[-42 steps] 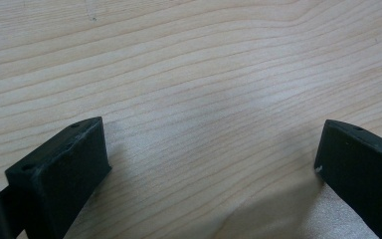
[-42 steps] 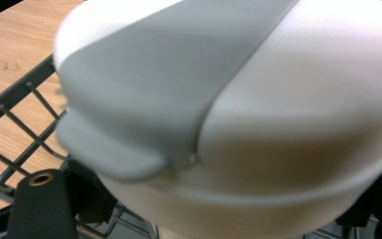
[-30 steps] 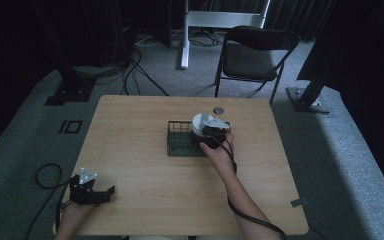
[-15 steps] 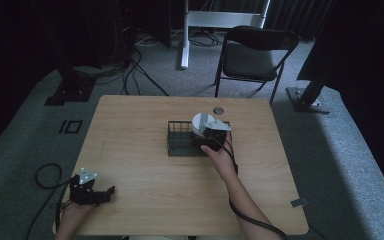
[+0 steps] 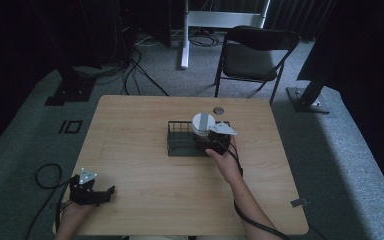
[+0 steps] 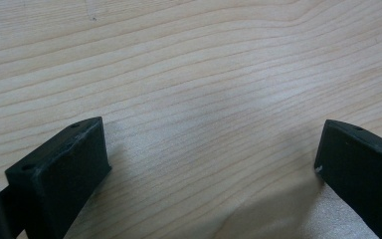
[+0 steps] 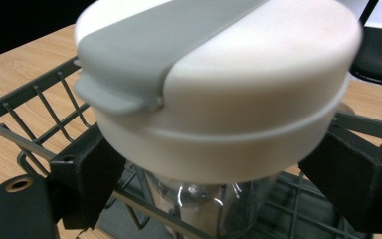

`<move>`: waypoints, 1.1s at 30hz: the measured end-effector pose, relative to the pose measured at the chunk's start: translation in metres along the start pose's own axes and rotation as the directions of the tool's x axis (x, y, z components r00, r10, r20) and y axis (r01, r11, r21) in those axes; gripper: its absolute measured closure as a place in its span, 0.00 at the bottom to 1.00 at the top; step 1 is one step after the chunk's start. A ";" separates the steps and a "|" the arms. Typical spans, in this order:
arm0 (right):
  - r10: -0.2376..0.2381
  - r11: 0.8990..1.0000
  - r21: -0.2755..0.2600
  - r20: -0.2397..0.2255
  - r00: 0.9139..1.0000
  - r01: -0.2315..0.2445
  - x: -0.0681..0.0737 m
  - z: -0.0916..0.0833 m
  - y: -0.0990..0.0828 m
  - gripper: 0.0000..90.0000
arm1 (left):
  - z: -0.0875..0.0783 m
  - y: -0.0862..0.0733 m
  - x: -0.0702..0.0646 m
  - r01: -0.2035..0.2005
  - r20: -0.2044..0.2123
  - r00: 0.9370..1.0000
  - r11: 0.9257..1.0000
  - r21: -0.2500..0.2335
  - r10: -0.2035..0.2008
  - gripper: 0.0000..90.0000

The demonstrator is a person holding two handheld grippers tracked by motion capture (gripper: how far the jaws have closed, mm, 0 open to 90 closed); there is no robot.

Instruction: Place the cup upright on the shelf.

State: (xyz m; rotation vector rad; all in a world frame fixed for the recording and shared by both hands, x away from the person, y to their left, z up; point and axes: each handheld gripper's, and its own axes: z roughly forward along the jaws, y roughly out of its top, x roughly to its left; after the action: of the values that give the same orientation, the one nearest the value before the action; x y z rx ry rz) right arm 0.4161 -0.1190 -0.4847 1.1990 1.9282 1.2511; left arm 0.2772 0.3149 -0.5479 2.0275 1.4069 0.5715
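A: State of the right gripper [image 7: 219, 174]?

B: Its jaws stand on either side of the bottle [image 7: 214, 199], just under the white lid [image 7: 224, 99]. They appear to press the clear body below the lid rim, so the gripper is judged clamped on the bottle. In the high view the gripper [image 5: 211, 144] sits at the right end of the rack [image 5: 180, 137].

A: Location of the bottle?

B: Between the jaws, upright or nearly so, over the wire rack [image 7: 40, 114]. Whether its base rests on the rack floor cannot be told.

A: Handling properties?

B: The body is clear and rigid, probably smooth plastic or glass, so slippery. The lid is wider than the body; a hold directly beneath its rim lets the lid act as a stop against slipping down. It looks empty, hence light. The grey flap [image 7: 144, 45] on the lid should not be gripped.

A: Left gripper [image 6: 209, 164]?

B: Jaws wide apart, holding nothing, over bare table [image 6: 189, 59]. Beyond the rack, a small round object [image 5: 218, 109] lies on the table.
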 end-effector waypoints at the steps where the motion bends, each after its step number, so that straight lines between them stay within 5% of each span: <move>1: 0.000 1.000 -0.002 -0.005 1.000 0.000 0.000 -0.001 0.000 0.13 | 0.000 0.000 0.000 0.001 0.000 1.000 1.000 0.000 -0.001 0.01; 33: -0.037 0.997 -0.068 -0.054 0.998 0.033 0.001 -0.051 -0.015 0.13 | 0.000 0.000 0.000 0.000 0.000 1.000 1.000 0.000 0.000 0.01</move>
State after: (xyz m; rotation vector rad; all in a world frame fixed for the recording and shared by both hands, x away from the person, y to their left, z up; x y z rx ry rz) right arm 0.3694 -0.1426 -0.4765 1.1037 1.9219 1.3327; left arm 0.2772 0.3148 -0.5479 2.0270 1.4070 0.5715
